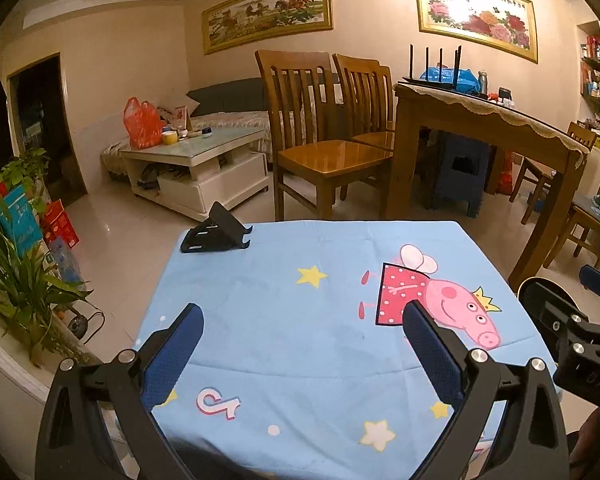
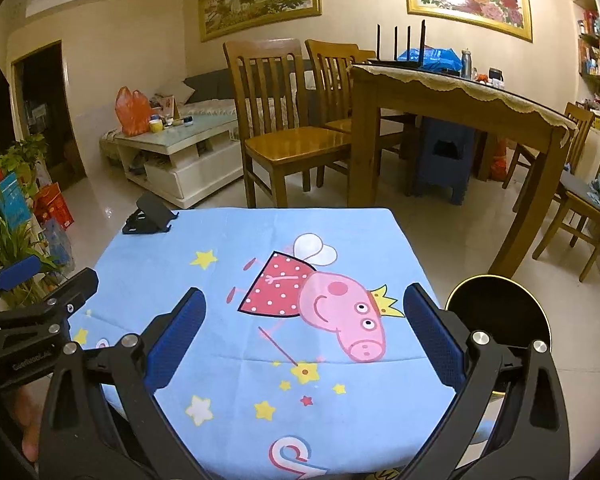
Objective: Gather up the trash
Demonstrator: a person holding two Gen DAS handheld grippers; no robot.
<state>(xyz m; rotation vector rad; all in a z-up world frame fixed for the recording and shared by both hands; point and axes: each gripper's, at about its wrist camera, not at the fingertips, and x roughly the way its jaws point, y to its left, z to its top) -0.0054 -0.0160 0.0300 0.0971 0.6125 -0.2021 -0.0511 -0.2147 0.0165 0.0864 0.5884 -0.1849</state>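
Cartoon-pig cloth on a small surface, both grippers empty above it.

The blue cloth (image 2: 228, 292) carries a pink pig, stars and a note-shaped logo; no trash shows on it. A black phone stand (image 1: 216, 232) sits at its far left corner, a black bin (image 2: 500, 312) just right. Wooden chairs (image 1: 320, 128) stand beyond. The left gripper (image 1: 304, 356) and right gripper (image 2: 304, 340) gape wide, holding nothing.

Cream walls with two gold-framed pictures (image 1: 268, 12); shiny pale floor tiles (image 1: 140, 224); wooden chairs (image 1: 320, 136) beside a big wooden table (image 1: 484, 140); white coffee table (image 1: 196, 168) near a dark sofa (image 1: 228, 100); green plants (image 1: 24, 280) at left.
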